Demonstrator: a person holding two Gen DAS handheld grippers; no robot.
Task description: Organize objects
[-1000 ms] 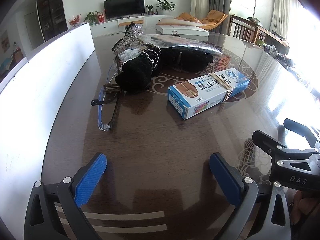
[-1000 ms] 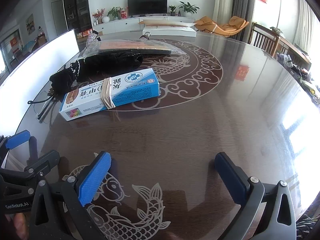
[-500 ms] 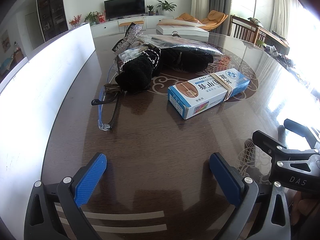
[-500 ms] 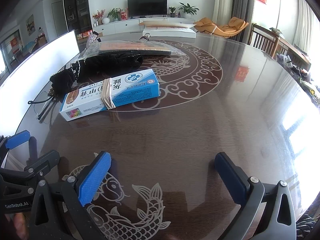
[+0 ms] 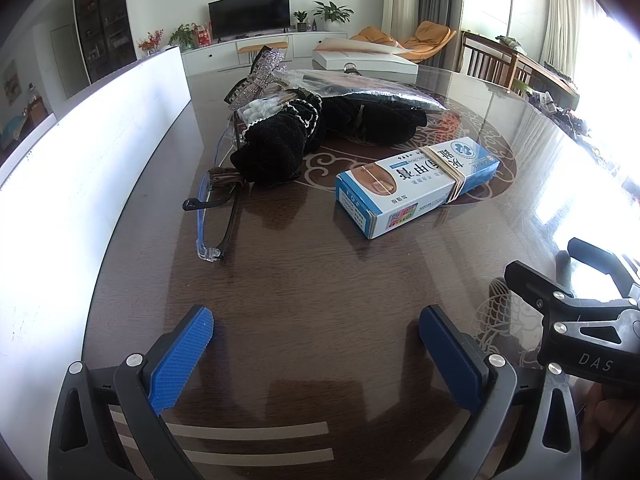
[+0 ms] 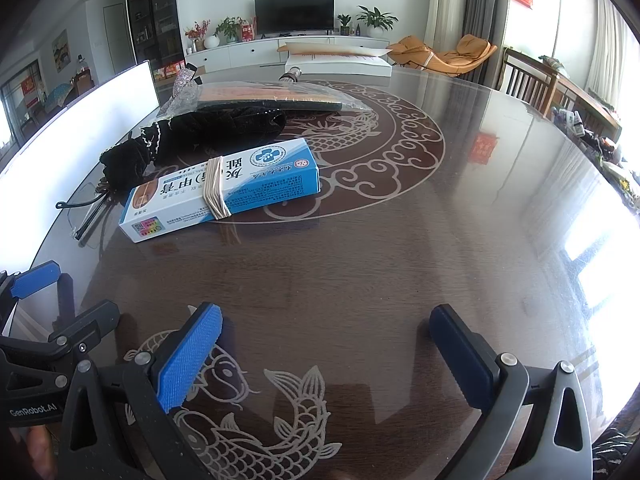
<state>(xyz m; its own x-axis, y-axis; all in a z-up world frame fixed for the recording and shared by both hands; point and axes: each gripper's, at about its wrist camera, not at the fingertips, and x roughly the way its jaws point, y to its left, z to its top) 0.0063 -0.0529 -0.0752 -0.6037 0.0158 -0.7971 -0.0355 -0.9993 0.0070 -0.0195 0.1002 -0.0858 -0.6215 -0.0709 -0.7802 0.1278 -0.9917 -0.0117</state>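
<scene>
A blue-and-white box bound with rubber bands lies on the dark round table; it also shows in the right wrist view. Behind it lie a black folded umbrella, a clear plastic bag holding a flat item, a sparkly hair clip and glasses with a blue frame. My left gripper is open and empty above the table's near part. My right gripper is open and empty over the fish inlay.
A white board stands along the table's left edge. A white flat box sits at the far edge. Chairs stand at the far right. The other gripper shows at each view's side.
</scene>
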